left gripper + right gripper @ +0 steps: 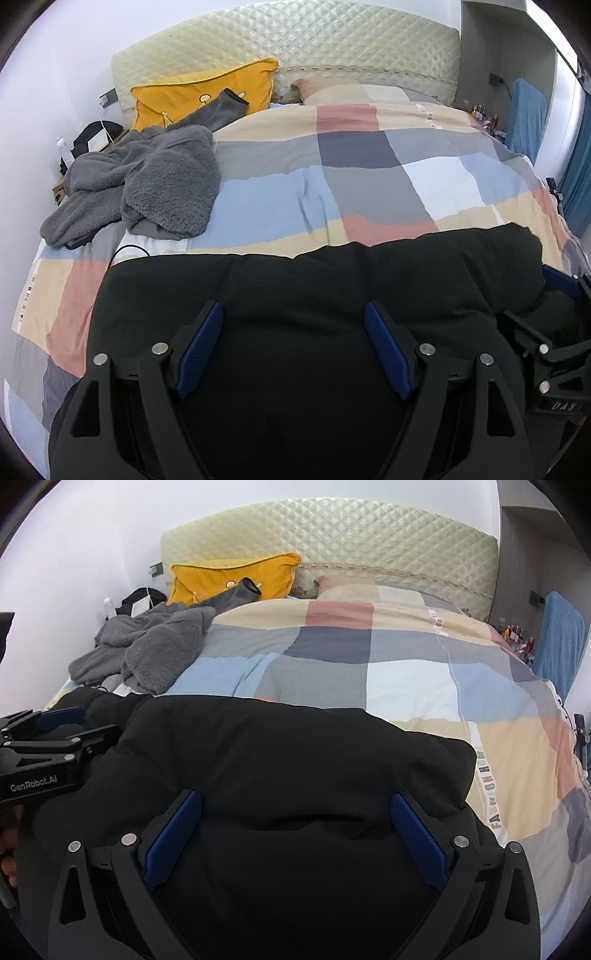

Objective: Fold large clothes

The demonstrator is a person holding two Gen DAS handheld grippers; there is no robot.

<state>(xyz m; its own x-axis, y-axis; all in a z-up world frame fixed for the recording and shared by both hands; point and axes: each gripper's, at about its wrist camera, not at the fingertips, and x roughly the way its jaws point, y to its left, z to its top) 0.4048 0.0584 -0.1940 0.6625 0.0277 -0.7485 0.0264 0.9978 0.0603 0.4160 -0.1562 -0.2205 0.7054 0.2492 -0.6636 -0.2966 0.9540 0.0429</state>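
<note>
Left wrist view: your left gripper [293,347] stands wide, pads clear of the black padded coat [317,280], holding nothing; coat runs 9-to-3 across the checked duvet [369,166].
Right wrist view: your right gripper [295,836] likewise wide, empty, over the coat's right end; left gripper at 9.
Writing: "GenRobot.AI" on the left gripper; the duvet's lettering is partly legible.

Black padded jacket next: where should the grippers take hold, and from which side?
Take the black jacket by its far folded edge, one gripper near each end, coming from the near side over its top. That edge is a thick, rounded roll clear of the grey fleece, probably needing wide jaws.
</note>
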